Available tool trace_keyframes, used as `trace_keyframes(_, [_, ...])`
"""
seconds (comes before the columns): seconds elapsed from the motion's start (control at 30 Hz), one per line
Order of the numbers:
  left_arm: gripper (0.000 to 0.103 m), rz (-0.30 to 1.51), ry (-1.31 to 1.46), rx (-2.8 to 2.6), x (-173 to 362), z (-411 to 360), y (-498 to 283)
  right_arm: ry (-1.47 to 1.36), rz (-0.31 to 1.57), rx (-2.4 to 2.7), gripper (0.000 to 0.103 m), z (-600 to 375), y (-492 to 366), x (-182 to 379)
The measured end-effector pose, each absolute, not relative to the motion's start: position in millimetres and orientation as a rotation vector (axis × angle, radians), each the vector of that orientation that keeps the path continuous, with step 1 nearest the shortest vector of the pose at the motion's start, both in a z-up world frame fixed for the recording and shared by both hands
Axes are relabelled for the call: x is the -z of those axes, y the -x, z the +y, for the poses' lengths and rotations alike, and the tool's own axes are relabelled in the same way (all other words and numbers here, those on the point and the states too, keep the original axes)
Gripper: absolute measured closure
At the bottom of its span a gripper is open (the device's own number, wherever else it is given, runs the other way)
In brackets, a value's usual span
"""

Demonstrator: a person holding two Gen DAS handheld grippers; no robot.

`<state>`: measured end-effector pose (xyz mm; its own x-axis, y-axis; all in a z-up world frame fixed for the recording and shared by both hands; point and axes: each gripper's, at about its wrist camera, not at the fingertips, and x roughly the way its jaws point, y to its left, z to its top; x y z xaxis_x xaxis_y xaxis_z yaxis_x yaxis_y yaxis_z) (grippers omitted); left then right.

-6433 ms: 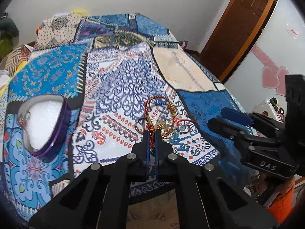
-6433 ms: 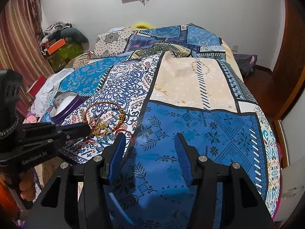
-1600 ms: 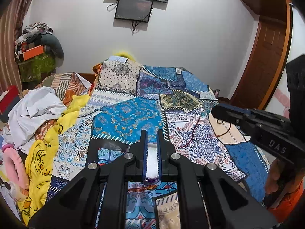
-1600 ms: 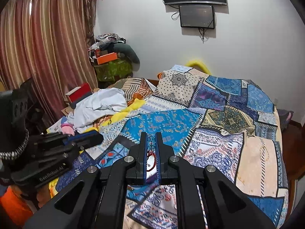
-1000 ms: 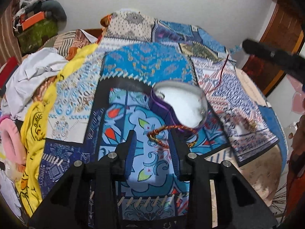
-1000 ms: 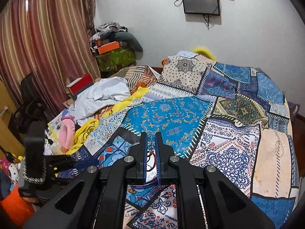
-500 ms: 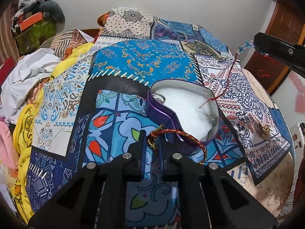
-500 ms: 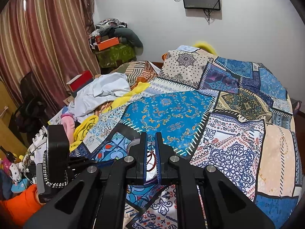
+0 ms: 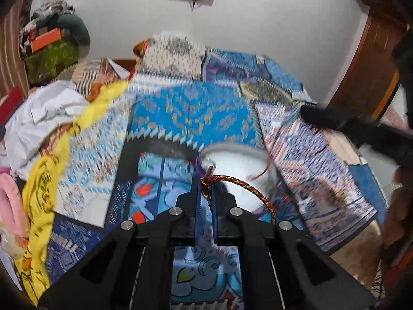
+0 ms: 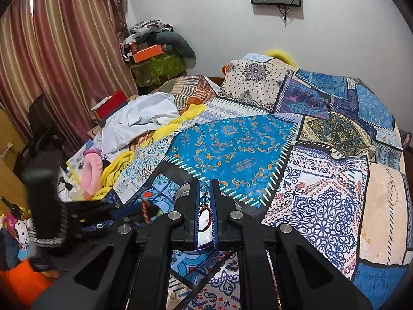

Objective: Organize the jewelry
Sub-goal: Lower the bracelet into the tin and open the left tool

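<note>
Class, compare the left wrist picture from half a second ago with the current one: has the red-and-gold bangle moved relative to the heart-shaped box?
Yes. The red-and-gold bangle, pinched in the left gripper, was lying against the heart-shaped box at its near wall; now it is held over the white interior.

White wall (image 10: 206, 13), striped curtain (image 10: 59, 51), patchwork bed (image 10: 322, 155)

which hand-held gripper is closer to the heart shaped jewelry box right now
Left. The left hand-held gripper, pinching the red-gold bangle, hangs at the jewelry box rim; the right hand-held gripper holds higher.
</note>
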<state>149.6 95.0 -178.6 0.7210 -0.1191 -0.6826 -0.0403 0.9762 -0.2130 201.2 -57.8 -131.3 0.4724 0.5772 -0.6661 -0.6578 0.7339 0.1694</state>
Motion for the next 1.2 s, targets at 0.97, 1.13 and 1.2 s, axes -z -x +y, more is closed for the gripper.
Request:
trace_keyframes(0.97, [0.098, 0.862, 0.115, 0.066, 186, 65, -201, 0.022, 0.974, -0.757, 0.09, -65, -226, 162])
trace_keyframes(1.13, [0.098, 0.886, 0.107, 0.066, 189, 61, -209, 0.039, 0.933, -0.729, 0.09, -78, -220, 152])
trace_keyframes(1.2, [0.097, 0.895, 0.09, 0.058, 190, 58, -211, 0.043, 0.924, -0.719, 0.09, -84, -218, 149])
